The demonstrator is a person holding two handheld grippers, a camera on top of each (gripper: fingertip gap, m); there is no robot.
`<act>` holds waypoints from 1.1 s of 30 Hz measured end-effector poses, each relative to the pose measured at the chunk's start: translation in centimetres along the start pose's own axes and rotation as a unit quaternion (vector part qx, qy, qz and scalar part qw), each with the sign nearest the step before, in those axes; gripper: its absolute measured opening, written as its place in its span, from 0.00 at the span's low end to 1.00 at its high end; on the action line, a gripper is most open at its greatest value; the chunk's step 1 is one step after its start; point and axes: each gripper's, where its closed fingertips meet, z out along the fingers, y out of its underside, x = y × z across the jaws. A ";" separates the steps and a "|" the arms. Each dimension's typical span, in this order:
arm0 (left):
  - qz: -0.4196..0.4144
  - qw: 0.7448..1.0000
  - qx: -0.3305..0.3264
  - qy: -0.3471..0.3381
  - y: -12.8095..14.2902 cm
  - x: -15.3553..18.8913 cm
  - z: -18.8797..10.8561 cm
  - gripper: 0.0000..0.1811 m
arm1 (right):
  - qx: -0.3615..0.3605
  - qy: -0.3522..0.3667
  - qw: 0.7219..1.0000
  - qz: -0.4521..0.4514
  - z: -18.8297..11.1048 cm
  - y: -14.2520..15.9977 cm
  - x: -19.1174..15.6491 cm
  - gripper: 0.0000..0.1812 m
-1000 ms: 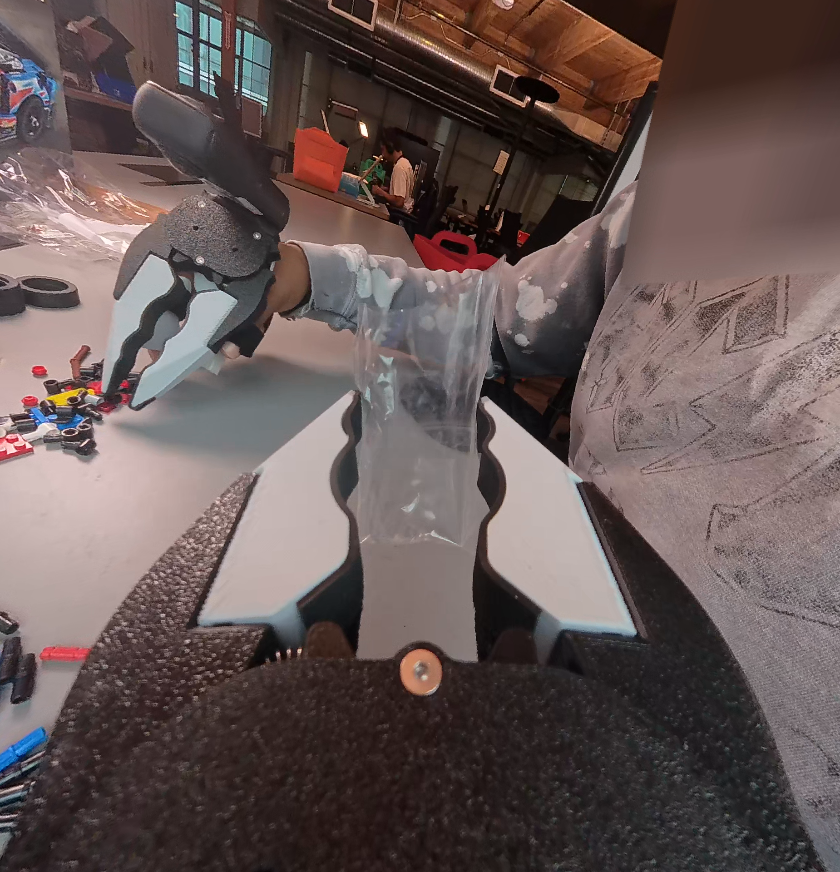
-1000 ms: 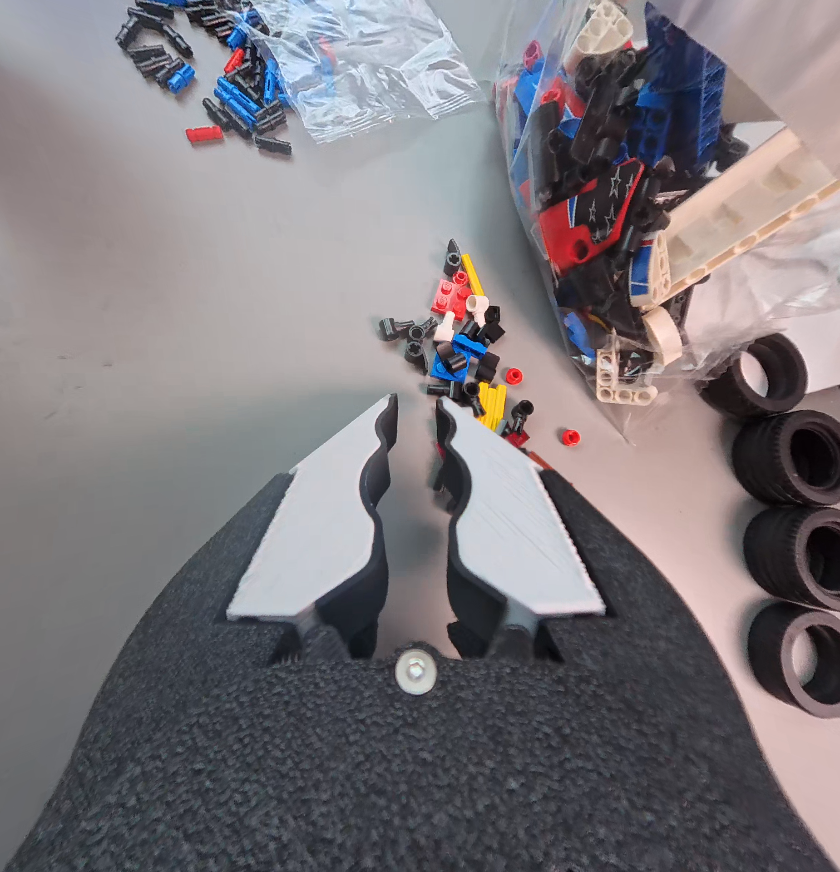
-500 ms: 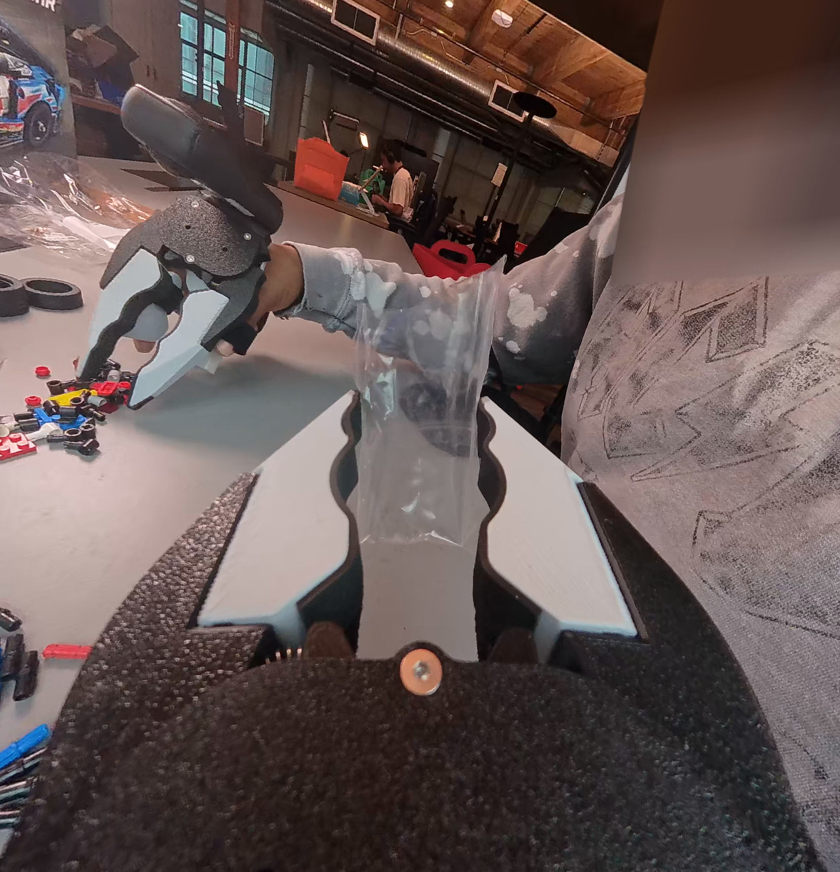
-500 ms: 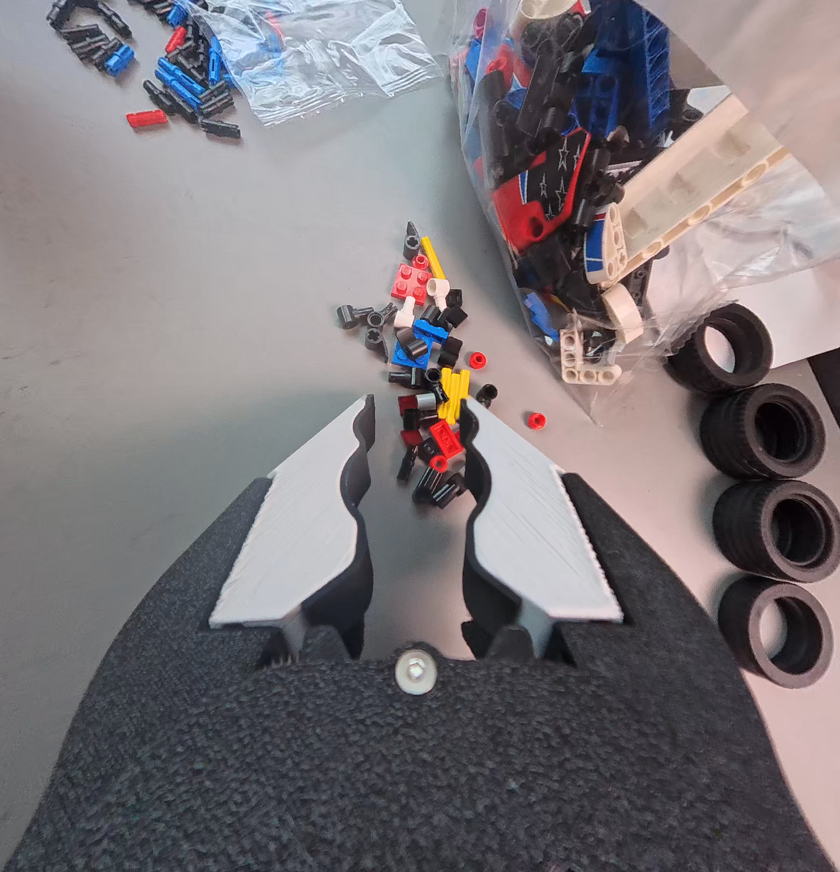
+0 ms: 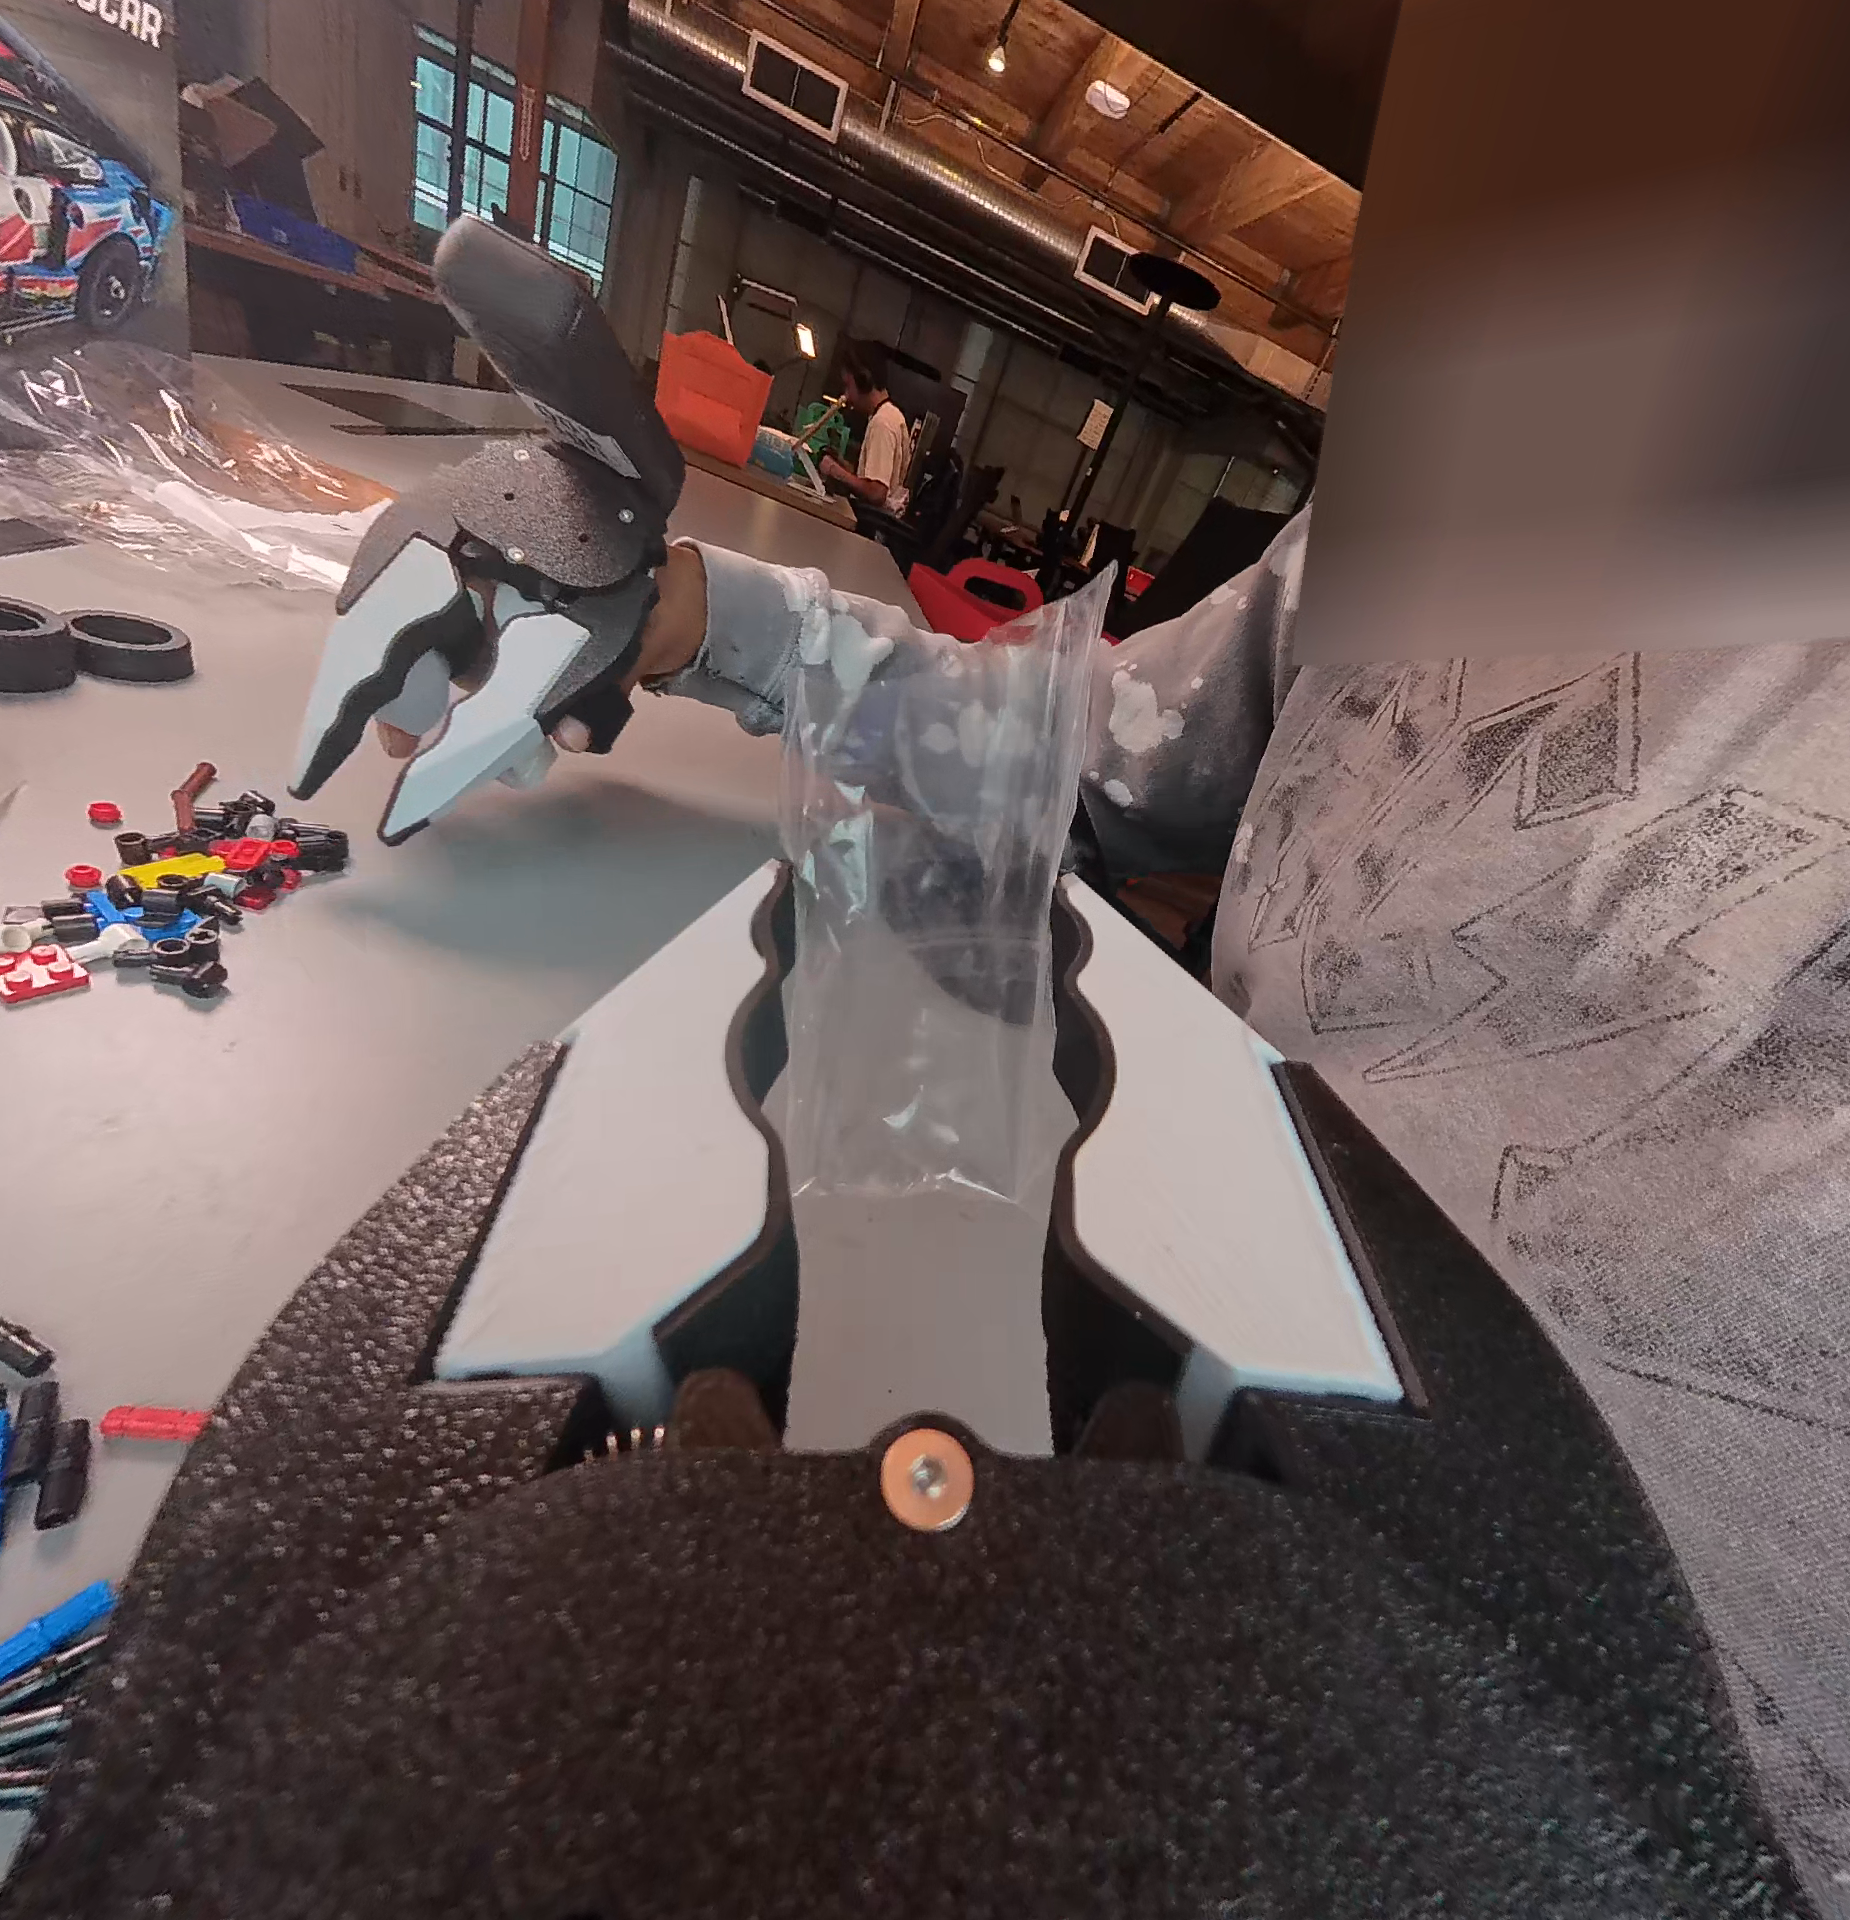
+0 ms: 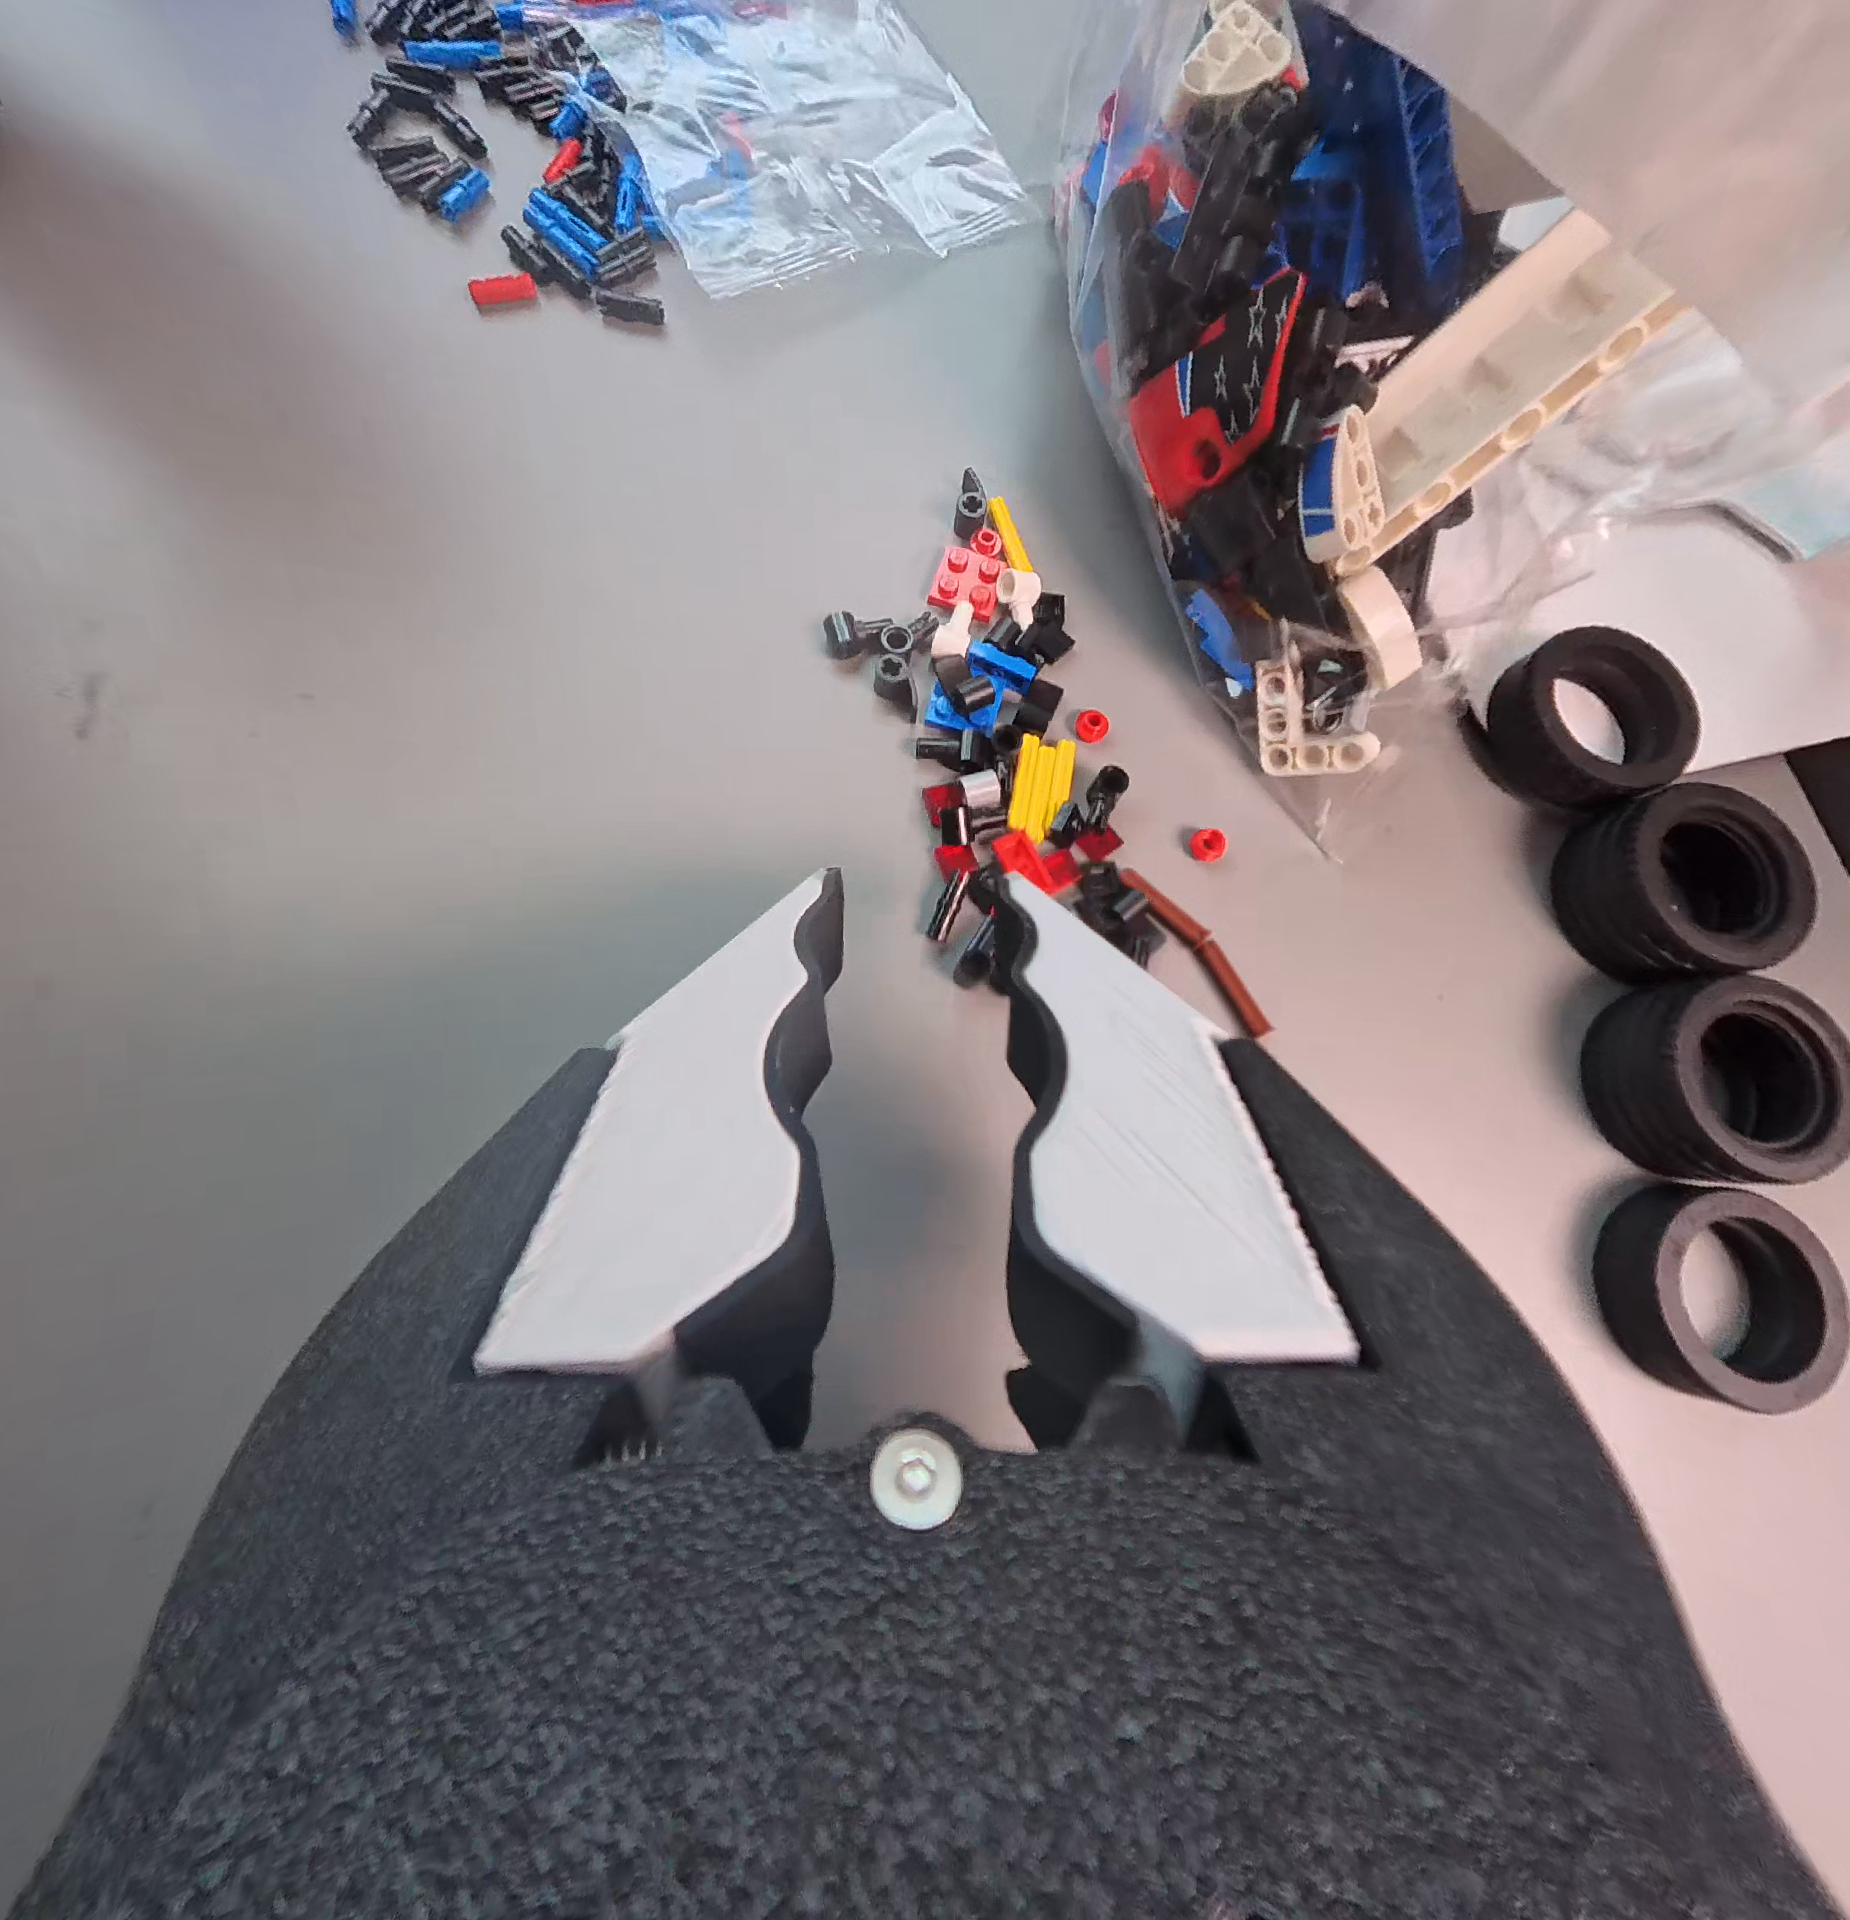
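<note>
My left gripper (image 5: 921, 878) holds a small clear plastic bag (image 5: 921, 1049) upright above the grey table (image 5: 277, 1122). The jaws stand wide apart and press on the bag's two sides. A few small black pieces lie inside the bag. My right gripper (image 6: 921, 883) is open and empty, just above the table. Its right fingertip is at the near edge of a loose pile of small red, blue, yellow and black building pieces (image 6: 1004, 727). In the left wrist view the right gripper (image 5: 341, 816) hovers beside the same pile (image 5: 162, 894).
A large clear bag full of pieces (image 6: 1264, 364) lies behind the pile. Several black tyres (image 6: 1710, 1081) line the right side. A flat bag (image 6: 796, 135) and blue and black pins (image 6: 547, 187) lie far left. The person's torso (image 5: 1575, 1039) is close on my left gripper's right. One gripper's finger ends stand about 25 cm off the other's.
My right gripper opened from nearly shut and drew back slightly from the pile, lifting a little. My left gripper kept hold of the bag and barely moved.
</note>
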 end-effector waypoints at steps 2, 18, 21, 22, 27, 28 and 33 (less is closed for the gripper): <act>-0.002 1.000 0.001 0.001 0.0 0.0 0.0 0.26 | -0.007 0.002 1.000 0.003 -0.1 0.7 -0.1 0.16; -0.009 1.000 0.005 0.001 -0.1 -0.3 0.0 0.26 | -0.040 0.021 0.999 0.008 1.9 1.4 0.2 0.02; -0.003 1.000 0.005 0.001 -0.1 -0.1 -0.1 0.26 | -0.009 0.001 1.000 -0.009 1.6 -0.6 -1.1 0.02; -0.002 1.000 0.005 0.000 -0.1 -0.1 -0.1 0.26 | 0.005 -0.012 1.000 -0.015 1.8 -1.6 -1.9 0.02; 0.009 1.000 -0.007 0.003 0.2 0.2 0.2 0.26 | 0.031 -0.069 0.995 -0.064 5.8 -7.0 -7.0 0.02; 0.013 1.000 -0.010 0.003 0.3 0.3 0.3 0.26 | 0.032 -0.073 0.994 -0.069 7.0 -8.1 -7.7 0.02; 0.029 0.999 -0.016 -0.003 0.5 0.6 0.4 0.26 | 0.046 -0.058 0.992 -0.098 11.8 -12.8 -9.7 0.02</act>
